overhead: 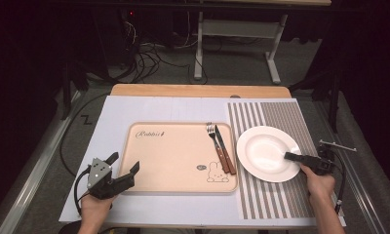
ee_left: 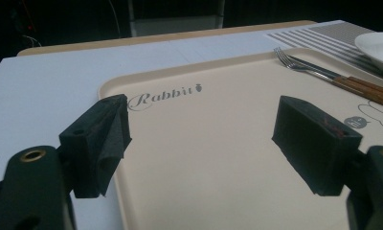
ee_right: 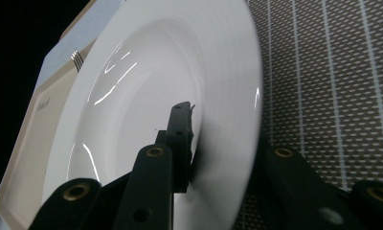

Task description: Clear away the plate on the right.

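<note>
Lying on a striped mat (overhead: 281, 195), plate (overhead: 261, 146) gripped.

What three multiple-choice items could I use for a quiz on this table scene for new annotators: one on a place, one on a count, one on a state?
1. Where do the fork and knife lie?
A. on the plate
B. on the tray's right side
C. on the striped mat

2. How many pieces of cutlery are there?
A. one
B. two
C. four

3. How does the right gripper stand to the plate?
A. its jaws straddle the plate's rim
B. it hovers over the tray
C. it holds the fork

Answers:
1 B: in the high view both lie side by side on the beige tray, near its right edge.
2 B: one fork and one knife, both with brown handles.
3 A: the right gripper view has one jaw over the white bowl side of the rim and the other beneath it; the left gripper is open at the tray's left edge.
</note>
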